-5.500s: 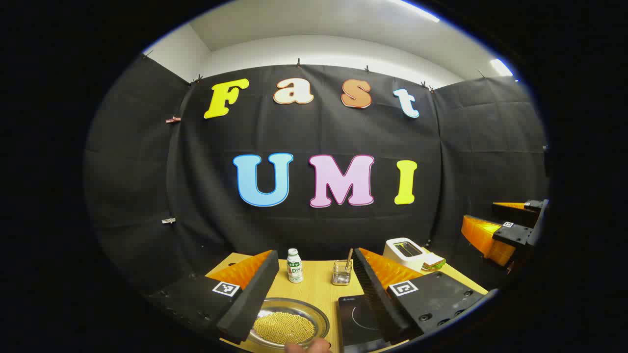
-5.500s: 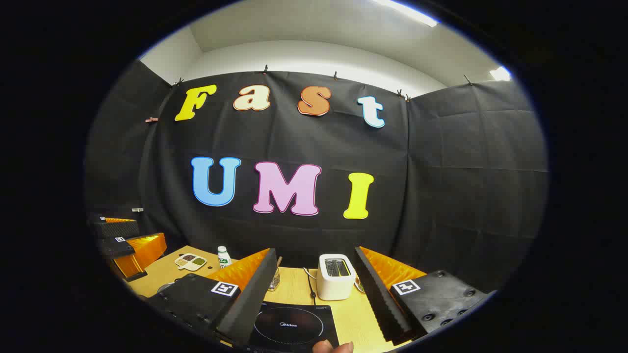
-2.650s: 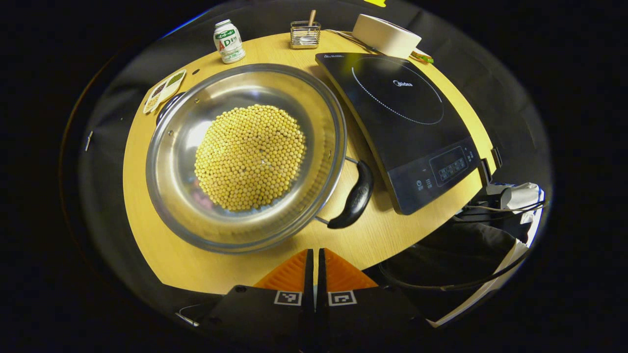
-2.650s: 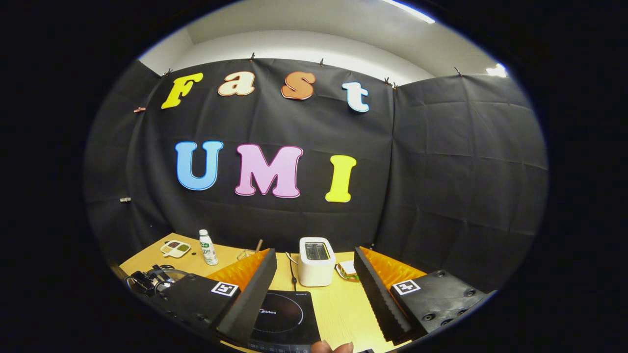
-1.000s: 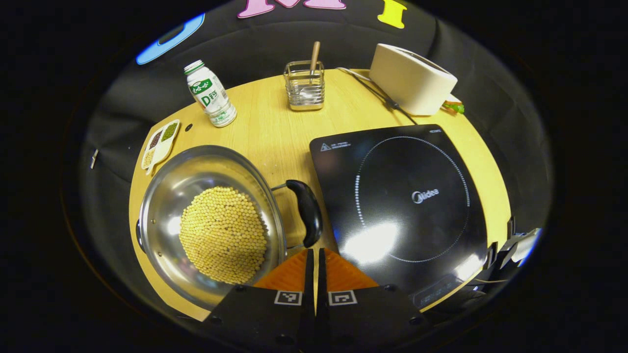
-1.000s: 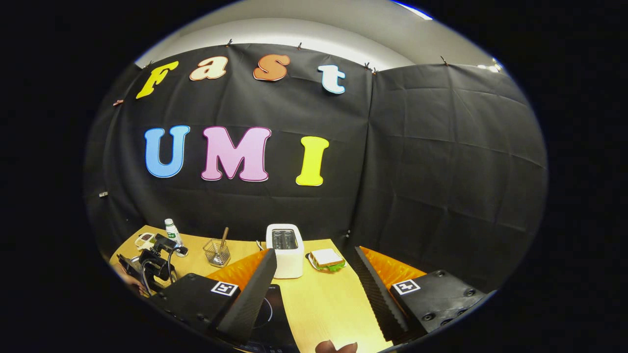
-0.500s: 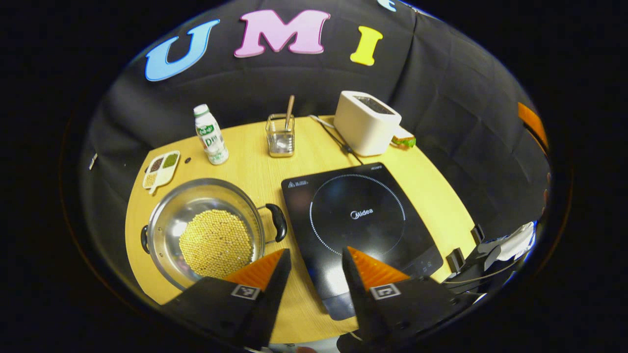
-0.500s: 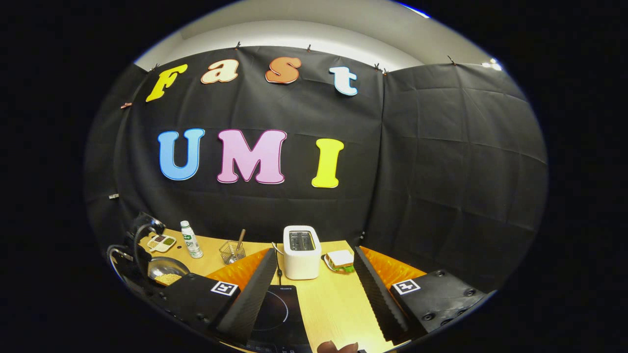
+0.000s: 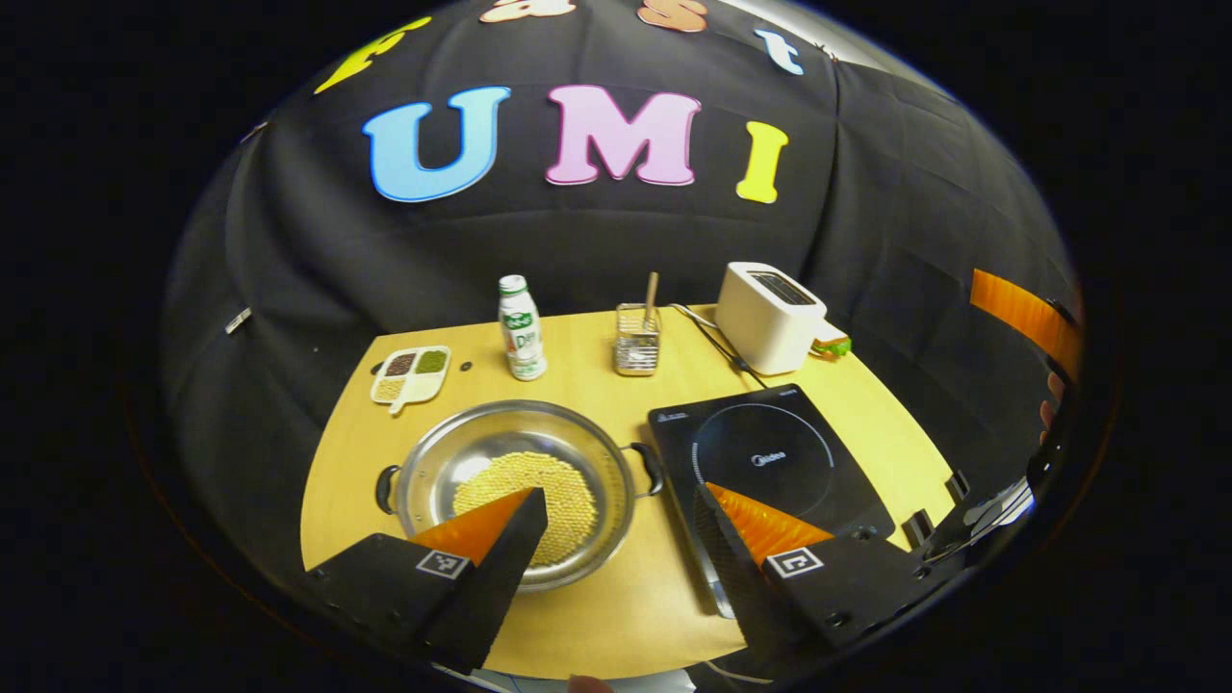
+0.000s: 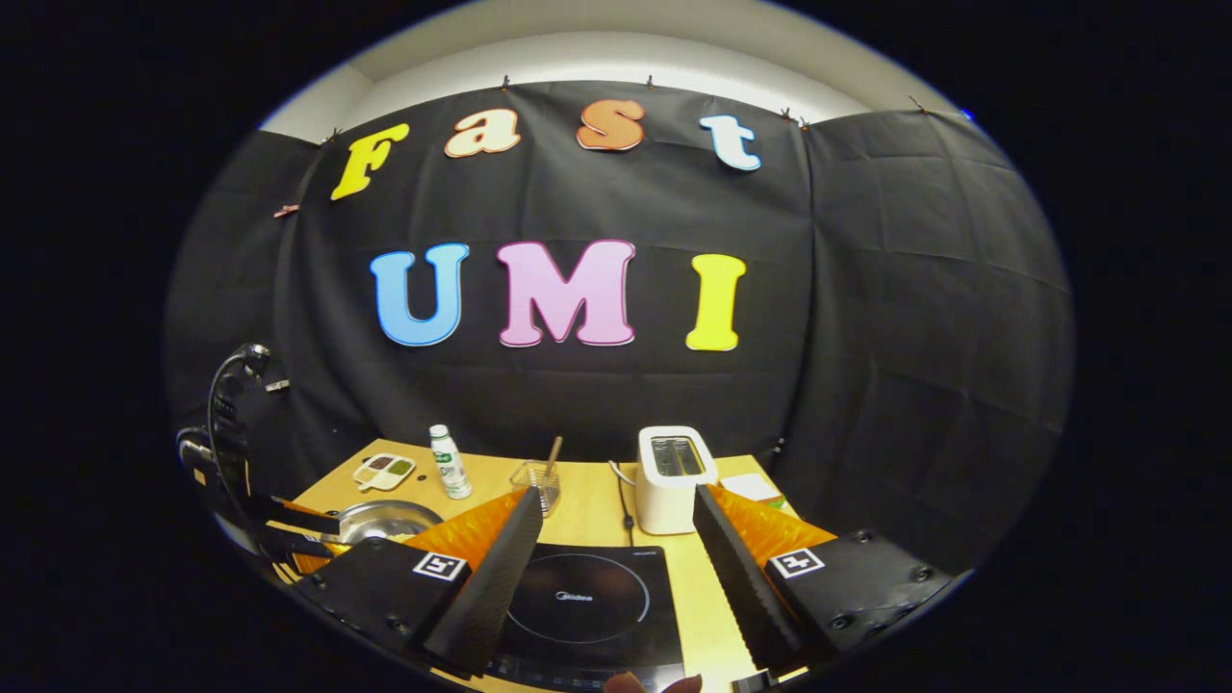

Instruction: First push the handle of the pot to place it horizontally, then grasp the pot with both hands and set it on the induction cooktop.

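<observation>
The steel pot of beans sits on the tabletop just left of the induction cooktop, handles lying left-right; left hand-held gripper nearest, right hand-held gripper over the cooktop, both released.

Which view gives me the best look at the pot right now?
The left gripper view: the pot shows whole, both handles and yellow beans inside. The right gripper view catches only part of its rim behind that gripper's finger.
</observation>
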Tool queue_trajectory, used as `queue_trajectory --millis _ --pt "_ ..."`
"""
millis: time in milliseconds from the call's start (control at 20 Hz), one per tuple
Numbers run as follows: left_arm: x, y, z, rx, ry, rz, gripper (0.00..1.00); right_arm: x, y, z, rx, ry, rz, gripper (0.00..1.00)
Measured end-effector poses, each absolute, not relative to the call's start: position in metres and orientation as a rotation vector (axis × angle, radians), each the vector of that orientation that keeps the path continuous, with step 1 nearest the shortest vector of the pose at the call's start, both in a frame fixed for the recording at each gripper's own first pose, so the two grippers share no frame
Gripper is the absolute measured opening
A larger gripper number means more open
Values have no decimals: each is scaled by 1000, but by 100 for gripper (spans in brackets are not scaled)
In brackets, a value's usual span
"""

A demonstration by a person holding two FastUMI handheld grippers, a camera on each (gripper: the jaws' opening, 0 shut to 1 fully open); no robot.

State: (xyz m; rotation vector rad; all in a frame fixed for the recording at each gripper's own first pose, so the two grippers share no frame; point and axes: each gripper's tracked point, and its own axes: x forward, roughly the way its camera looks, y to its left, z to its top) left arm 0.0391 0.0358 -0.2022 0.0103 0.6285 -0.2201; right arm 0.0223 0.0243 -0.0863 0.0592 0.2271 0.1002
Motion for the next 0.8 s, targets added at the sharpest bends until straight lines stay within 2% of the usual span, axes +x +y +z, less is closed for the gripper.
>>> queue_trajectory --millis 300,800 --pt "51 132 -216 50 607 -123 96 42 106 -120 52 304 278 98" --pt "81 236 -295 -35 749 -53 96 72 203 -233 123 590 370 99"
